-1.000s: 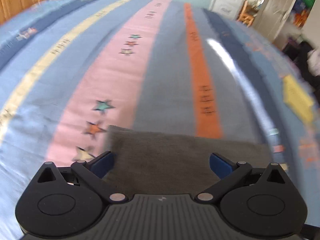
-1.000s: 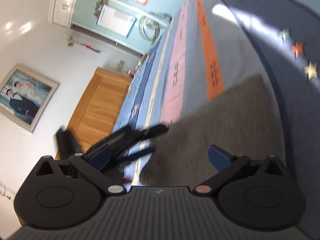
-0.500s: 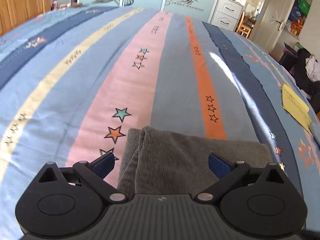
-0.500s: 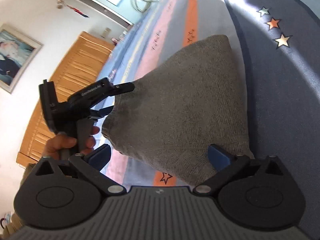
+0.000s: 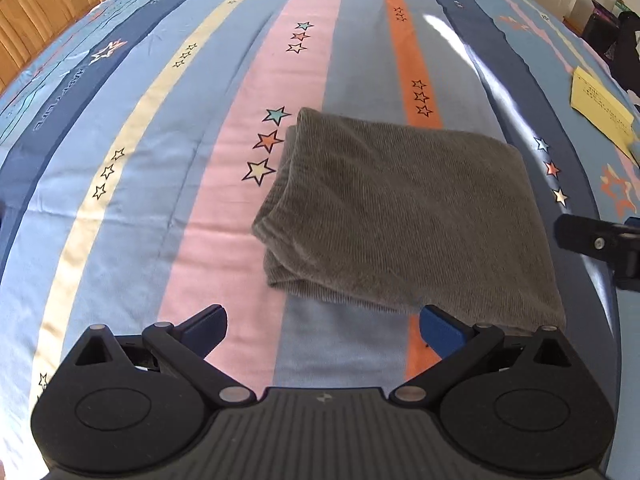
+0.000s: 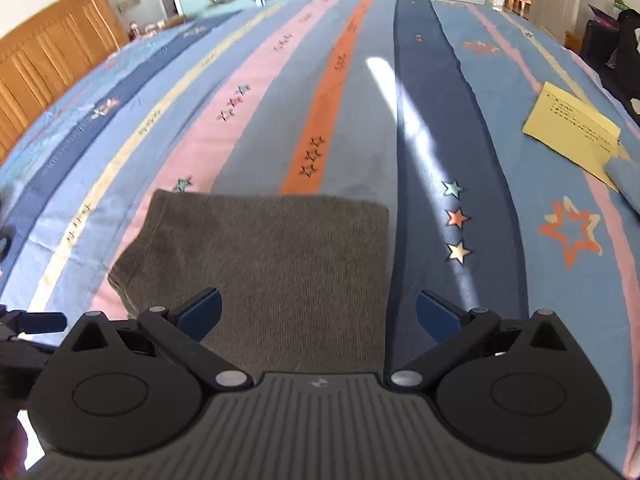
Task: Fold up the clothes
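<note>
— Here, on a bedroom afternoon: a striped bedspread (image 5: 168, 128) printed with stars fills the room's middle, and a grey knitted garment (image 5: 400, 208) lies on it as a compact, layered rectangle, straddling the pink and orange stripes.

— Folded, then?

— It lies folded, yes. Stacked layers show at its 9 o'clock edge in the left wrist view, the top face is smooth, and the corners are fairly square. Whether another fold is wanted, I can't judge from here; no other clothing waiting to be folded is in sight on the bed.

— And the tools?

— The left gripper (image 5: 322, 326) hangs at 6 o'clock of the garment, its blue pads spread wide, holding nothing and short of the near hem. The right gripper (image 6: 318, 308) sits over the garment's near right part, likewise spread, nothing pinched between its fingers; its black tip pokes in at 3 o'clock in the left view.

— Anything else on the bed?

— A yellow sheet of paper (image 6: 572, 128) with handwriting, well apart at 2 o'clock. Smaller still, three stars (image 5: 268, 144) just beside the garment's left edge.
</note>
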